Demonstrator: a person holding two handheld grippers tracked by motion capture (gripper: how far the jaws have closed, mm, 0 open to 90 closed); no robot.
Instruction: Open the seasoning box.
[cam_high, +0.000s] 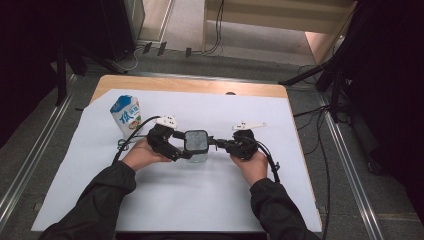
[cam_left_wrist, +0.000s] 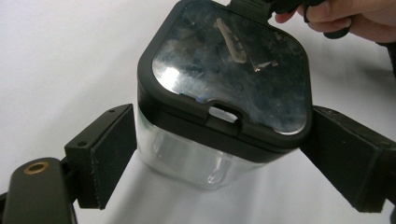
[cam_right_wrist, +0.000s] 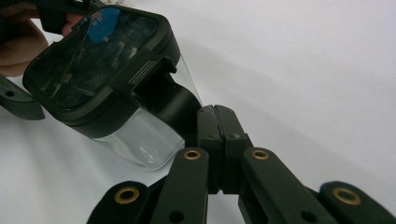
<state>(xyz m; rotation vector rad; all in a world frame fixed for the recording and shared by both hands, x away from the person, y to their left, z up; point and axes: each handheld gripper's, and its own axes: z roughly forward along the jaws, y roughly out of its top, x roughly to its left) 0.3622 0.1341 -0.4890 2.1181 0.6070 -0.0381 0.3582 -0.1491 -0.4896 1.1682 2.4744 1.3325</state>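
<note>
Setting: wooden worktop (cam_high: 150, 82) under a white sheet (cam_high: 200, 200), on grey floor with loose cables; dark stands at both sides.

Item 1, far left: milk carton (cam_high: 126, 116), blue and white, upright on the sheet, just beside the left hand (cam_high: 142, 154).

Item 2: left claw (cam_high: 181, 146), reaching in from the left. Jaws stand wide, 1 on each side of the container; in the left gripper view the right pad (cam_left_wrist: 348, 156) touches the lid rim, the left pad (cam_left_wrist: 112, 156) lies just beside the clear wall.

Item 3, centre: container (cam_high: 196, 145), clear body, black square lid (cam_left_wrist: 229, 70) with a glossy top, standing on the sheet between the 2 claws.

Item 4: right claw (cam_high: 218, 143), jaws pressed together, tips against the black latch tab (cam_right_wrist: 170, 100) on the container's side.
</note>
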